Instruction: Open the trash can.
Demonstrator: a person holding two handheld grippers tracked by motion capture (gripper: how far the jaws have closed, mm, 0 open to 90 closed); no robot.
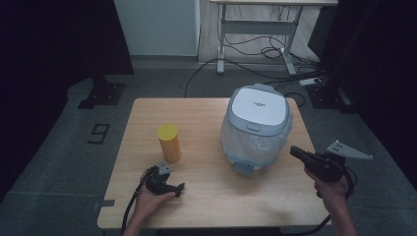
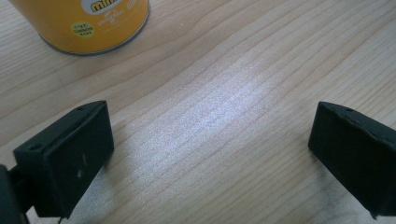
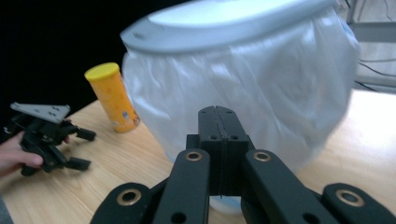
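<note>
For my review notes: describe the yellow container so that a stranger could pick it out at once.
On the wooden table, look left of the big grey-lidded bin lined with a clear bag. The yellow can stands upright there, just beyond the open left gripper. It is the one tall, slim, yellow-capped cylinder.

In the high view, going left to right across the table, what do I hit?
left gripper → yellow canister → lidded bin lined with a plastic bag → right gripper, off the table's right edge.
</note>
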